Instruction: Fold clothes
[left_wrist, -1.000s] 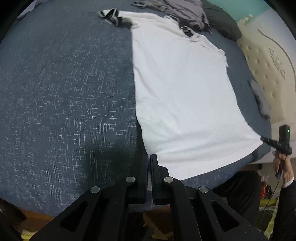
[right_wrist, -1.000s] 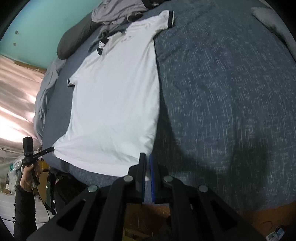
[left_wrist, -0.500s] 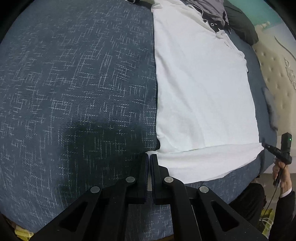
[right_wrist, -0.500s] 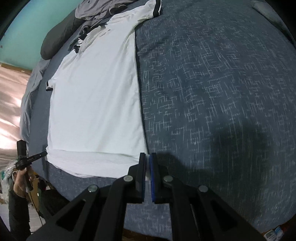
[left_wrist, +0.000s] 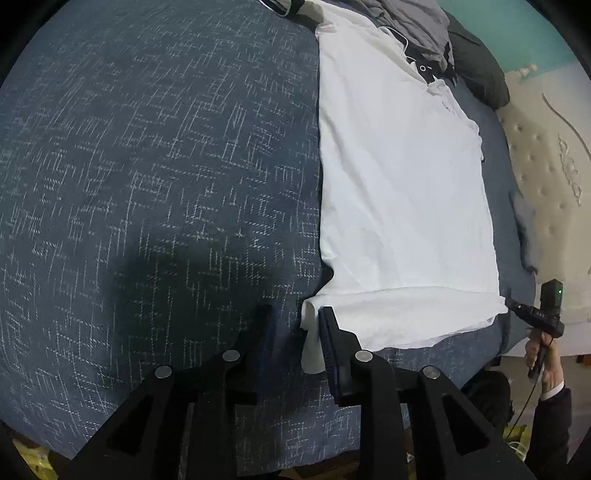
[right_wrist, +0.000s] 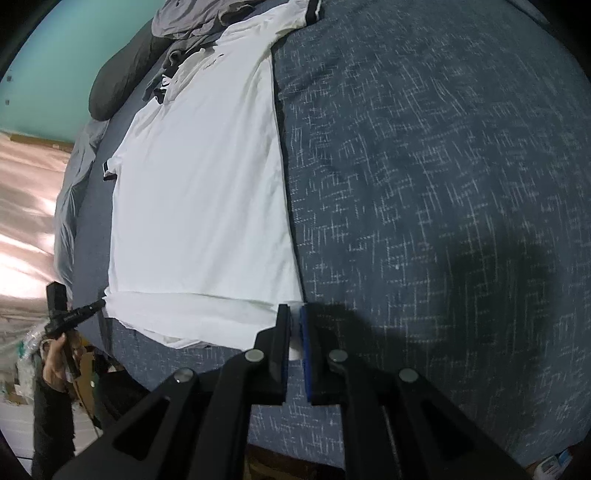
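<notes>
- On the dark blue bedspread we see a white polo shirt lying flat, its bottom hem turned up in a narrow band, its collar end toward the grey garment and dark pillow at the far side.
- Left of the shirt lies only bare bedspread, crossed by a shadow.
- At the shirt's near-left hem corner we hold the left gripper: its jaws are opening, and the corner of white cloth hangs loose between them, lying against the right-hand finger, with the other finger clear of it.
- At the shirt's opposite hem corner we hold the right gripper: its jaws are just starting to part, and a sliver of white cloth is still pinched between the blue pads.
- Right of the shirt, beyond the bed's edge, stands a cream tufted headboard.
- Below that corner a person's hand in a dark sleeve grips the right gripper's handle.
</notes>
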